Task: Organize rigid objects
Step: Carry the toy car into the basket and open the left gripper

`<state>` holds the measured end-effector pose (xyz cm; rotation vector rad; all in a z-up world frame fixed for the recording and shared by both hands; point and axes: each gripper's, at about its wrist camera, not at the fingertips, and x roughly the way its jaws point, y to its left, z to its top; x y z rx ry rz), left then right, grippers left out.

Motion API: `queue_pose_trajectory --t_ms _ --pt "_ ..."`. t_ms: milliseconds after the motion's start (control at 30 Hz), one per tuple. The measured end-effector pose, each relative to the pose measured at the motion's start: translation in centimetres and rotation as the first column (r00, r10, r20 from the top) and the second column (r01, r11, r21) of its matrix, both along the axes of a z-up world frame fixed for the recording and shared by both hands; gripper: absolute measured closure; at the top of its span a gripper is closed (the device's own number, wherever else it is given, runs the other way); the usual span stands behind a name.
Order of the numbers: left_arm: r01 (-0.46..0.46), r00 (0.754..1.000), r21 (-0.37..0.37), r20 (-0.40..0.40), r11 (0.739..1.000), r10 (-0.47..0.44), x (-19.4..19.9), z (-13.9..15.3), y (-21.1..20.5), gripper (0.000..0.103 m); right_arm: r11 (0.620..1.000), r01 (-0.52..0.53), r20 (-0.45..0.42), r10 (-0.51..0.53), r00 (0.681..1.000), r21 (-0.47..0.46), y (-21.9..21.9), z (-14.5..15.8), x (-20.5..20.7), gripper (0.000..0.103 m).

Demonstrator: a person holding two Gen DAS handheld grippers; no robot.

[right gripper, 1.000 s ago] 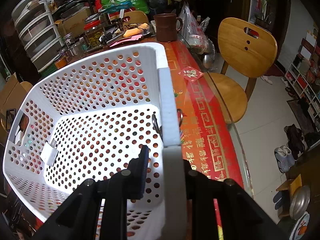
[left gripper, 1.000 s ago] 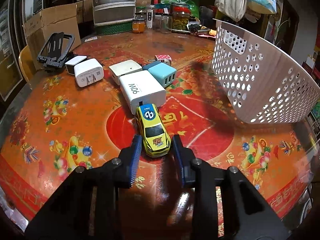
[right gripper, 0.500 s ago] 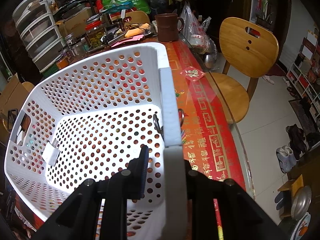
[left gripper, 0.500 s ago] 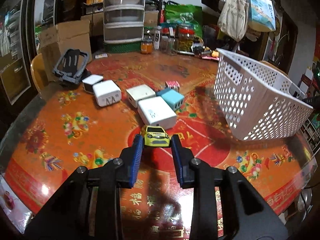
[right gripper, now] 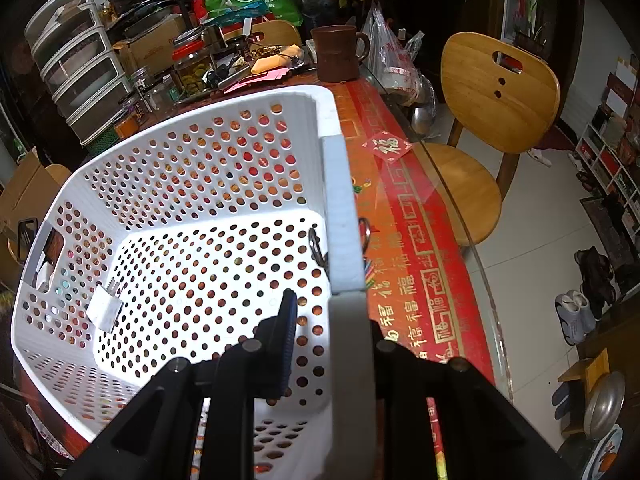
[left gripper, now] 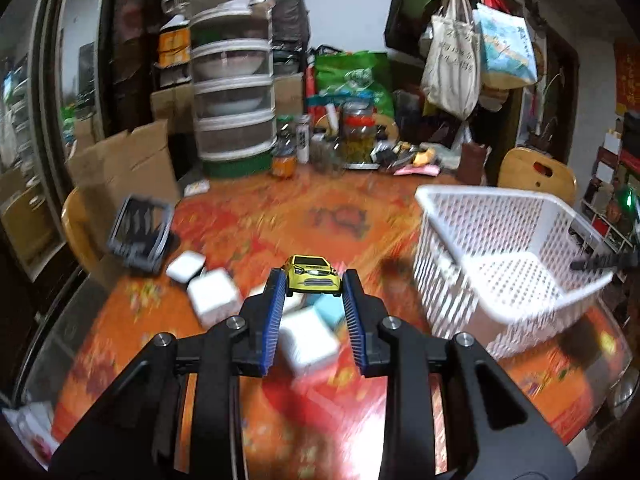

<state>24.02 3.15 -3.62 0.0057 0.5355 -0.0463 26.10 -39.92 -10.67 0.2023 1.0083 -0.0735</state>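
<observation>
Toy car (left gripper: 313, 280) pinched by left gripper (left gripper: 313, 286) — right gripper (right gripper: 332, 312) clamps basket (right gripper: 338, 216) rim.

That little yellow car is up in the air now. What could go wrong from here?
The yellow car is pinched only at the tips of the left tongs, so it might slip out onto the chargers below. The right tongs grip just the rim of the white basket, which could shift.

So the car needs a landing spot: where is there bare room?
The white basket floor is mostly bare; only a small white adapter lies near its left wall. The right gripper clamps the near rim. Under the yellow car, chargers crowd the table.
</observation>
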Motion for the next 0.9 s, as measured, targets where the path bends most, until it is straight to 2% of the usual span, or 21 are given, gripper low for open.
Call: queue_pose_trajectory --t_ms 167,333,600,700,900 --pt "0.091 0.996 -0.021 0.012 0.996 -0.090 3.7 3.8 -3.3 0.076 1.000 0.000 -0.003 0.000 1.000 -0.001 0.0 -0.1 0.0 0.083" --pt "0.218 0.974 -0.037 -0.046 0.975 -0.220 7.6 5.3 -8.9 0.076 1.000 0.000 -0.013 0.000 1.000 -0.002 0.1 -0.2 0.1 0.083" --pt "0.340 0.924 0.001 -0.185 0.941 -0.334 11.9 2.8 -16.4 0.076 1.000 0.002 -0.021 -0.002 1.000 0.002 0.1 -0.2 0.1 0.083" --pt "0.367 0.902 -0.006 -0.240 0.930 -0.358 13.1 1.2 -17.6 0.076 1.000 0.001 -0.022 -0.001 1.000 0.002 0.0 -0.2 0.1 0.083" --pt "0.377 0.887 -0.021 -0.281 0.926 -0.367 14.0 -0.5 -18.4 0.075 1.000 0.002 -0.023 -0.002 1.000 0.000 0.0 -0.2 0.1 0.083"
